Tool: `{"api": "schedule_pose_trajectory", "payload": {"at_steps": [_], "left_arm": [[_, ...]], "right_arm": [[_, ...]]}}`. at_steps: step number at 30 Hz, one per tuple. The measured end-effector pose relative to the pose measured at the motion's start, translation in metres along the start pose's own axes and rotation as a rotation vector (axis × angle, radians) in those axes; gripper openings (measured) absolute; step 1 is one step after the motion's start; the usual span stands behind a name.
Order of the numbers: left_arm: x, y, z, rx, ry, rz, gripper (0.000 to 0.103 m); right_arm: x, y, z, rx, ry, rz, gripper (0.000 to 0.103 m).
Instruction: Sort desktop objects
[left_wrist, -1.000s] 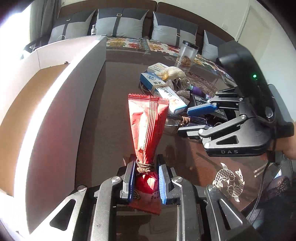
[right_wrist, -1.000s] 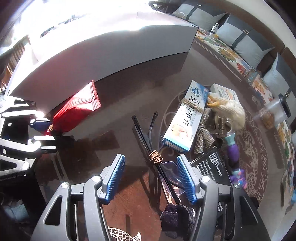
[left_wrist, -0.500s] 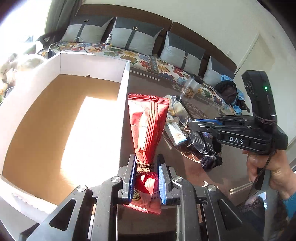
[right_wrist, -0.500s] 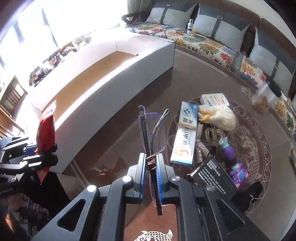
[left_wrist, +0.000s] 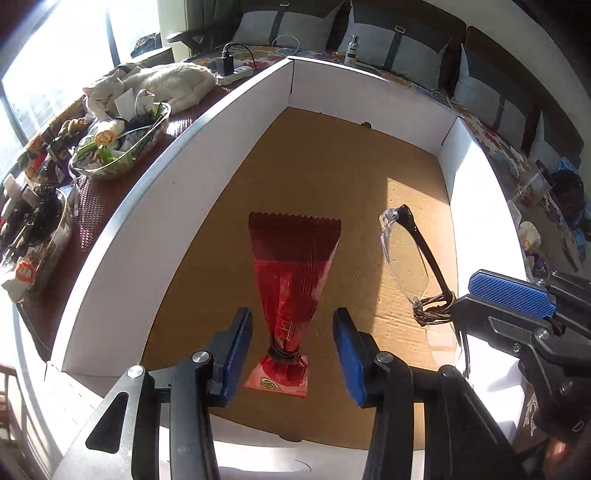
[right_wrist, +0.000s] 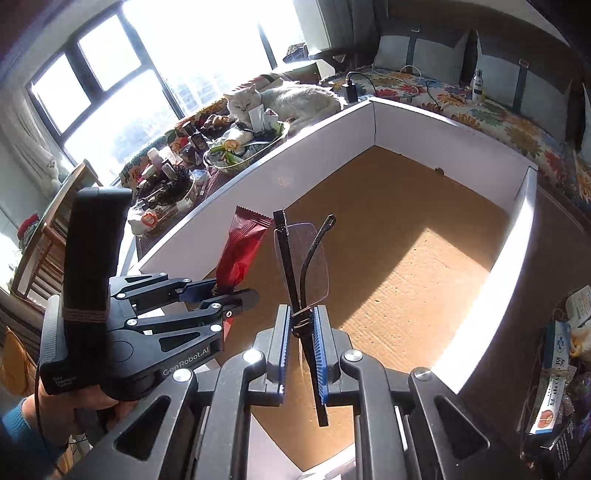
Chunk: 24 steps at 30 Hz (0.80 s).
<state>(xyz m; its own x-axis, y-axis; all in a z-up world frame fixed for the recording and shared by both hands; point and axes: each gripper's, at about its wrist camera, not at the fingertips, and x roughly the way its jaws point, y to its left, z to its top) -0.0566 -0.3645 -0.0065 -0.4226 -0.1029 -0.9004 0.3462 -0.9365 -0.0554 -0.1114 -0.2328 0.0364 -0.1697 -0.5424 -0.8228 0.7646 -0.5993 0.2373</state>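
A red snack packet (left_wrist: 291, 284) tied with brown cord sits between the wide-open jaws of my left gripper (left_wrist: 291, 354), above the brown floor of a large white-walled cardboard box (left_wrist: 155, 206). The packet touches neither pad. In the right wrist view the packet (right_wrist: 240, 251) stands at my left gripper (right_wrist: 218, 299). My right gripper (right_wrist: 300, 332) is shut on folded clear glasses (right_wrist: 306, 266) with black arms, bound by brown cord, held over the box (right_wrist: 406, 266). The glasses also show in the left wrist view (left_wrist: 413, 258).
A white cat (right_wrist: 288, 99) lies beyond the box's far wall beside glass bowls of clutter (left_wrist: 118, 144). Boxed items and trinkets (right_wrist: 557, 354) lie on the dark table right of the box. A cushioned sofa (left_wrist: 402, 40) runs behind.
Both grippers moved left over the box. My left gripper opened and let go of the red packet. My right gripper closed on the glasses and lifted them off the table.
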Motion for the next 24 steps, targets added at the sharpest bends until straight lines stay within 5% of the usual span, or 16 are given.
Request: {"api": "schedule_pose_trajectory", "payload": {"at_steps": [1, 6, 10, 13, 17, 24], "left_arm": [[0.000, -0.002, -0.001, -0.003, -0.011, 0.022, 0.081], [-0.037, -0.011, -0.022, 0.004, -0.122, 0.018, 0.081], [-0.085, -0.066, -0.039, 0.082, -0.227, -0.118, 0.081], [-0.114, -0.127, -0.060, 0.184, -0.272, -0.258, 0.084], [-0.113, -0.208, -0.096, 0.281, -0.243, -0.381, 0.099], [-0.001, -0.285, -0.146, 0.275, -0.012, -0.310, 0.099]], "right_arm": [[0.008, -0.001, -0.003, 0.018, 0.017, -0.010, 0.038], [-0.020, -0.017, -0.021, 0.050, -0.075, -0.023, 0.060], [-0.087, -0.039, -0.059, 0.033, -0.232, -0.128, 0.093], [-0.130, -0.068, -0.114, 0.056, -0.314, -0.245, 0.096], [-0.164, -0.120, -0.205, 0.152, -0.300, -0.427, 0.096], [-0.167, -0.203, -0.328, 0.343, -0.133, -0.548, 0.097]]}}
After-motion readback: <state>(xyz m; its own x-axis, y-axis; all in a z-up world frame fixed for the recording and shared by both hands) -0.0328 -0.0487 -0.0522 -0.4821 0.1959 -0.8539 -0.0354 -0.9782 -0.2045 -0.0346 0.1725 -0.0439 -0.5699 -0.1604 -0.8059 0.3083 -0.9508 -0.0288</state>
